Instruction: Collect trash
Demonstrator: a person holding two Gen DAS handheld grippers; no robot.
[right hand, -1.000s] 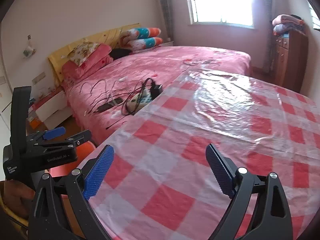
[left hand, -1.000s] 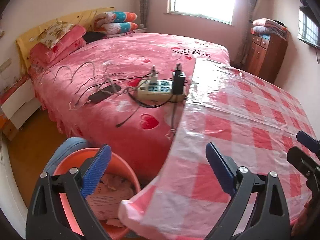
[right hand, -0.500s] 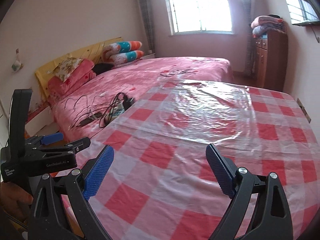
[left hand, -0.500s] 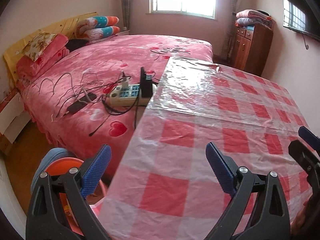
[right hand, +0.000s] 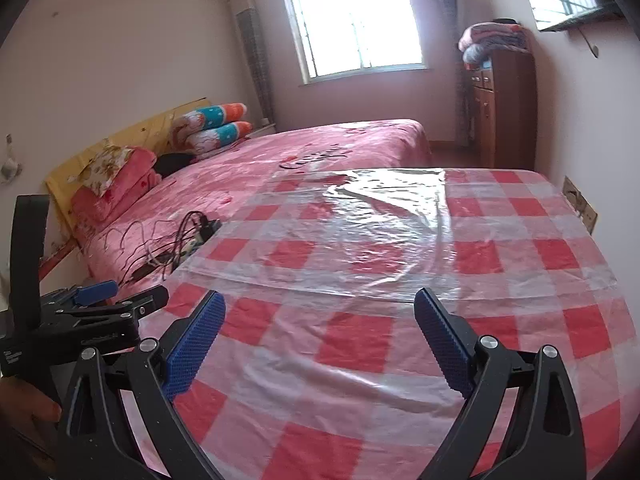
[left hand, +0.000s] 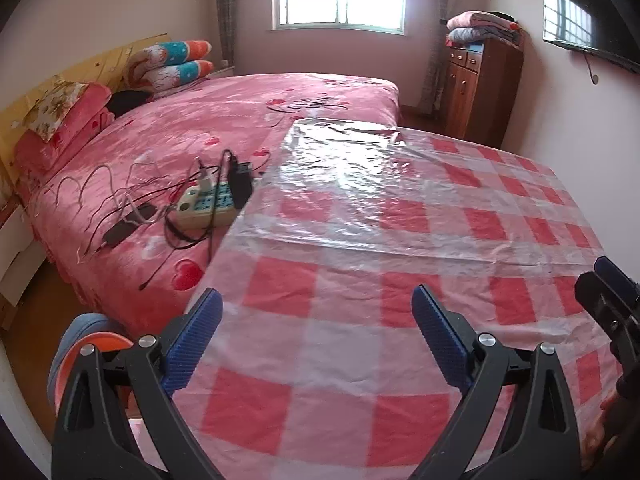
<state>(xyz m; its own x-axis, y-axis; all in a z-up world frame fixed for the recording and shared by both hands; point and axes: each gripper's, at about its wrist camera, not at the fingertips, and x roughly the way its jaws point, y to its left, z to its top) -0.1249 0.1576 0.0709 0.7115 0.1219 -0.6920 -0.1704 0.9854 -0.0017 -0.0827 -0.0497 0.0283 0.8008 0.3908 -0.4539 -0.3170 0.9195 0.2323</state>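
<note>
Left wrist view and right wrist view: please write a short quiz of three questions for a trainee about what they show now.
1. True or false: the left hand-held gripper holds a piece of trash.
2. On what does the power strip lie: A) the bed, B) the checked table cover, C) the floor?
3. Fill in: the orange bin shows at the lower ____ of the left wrist view.

Key
1. False; its jaws are open and empty, as are those of the right hand-held gripper.
2. A
3. left
</note>
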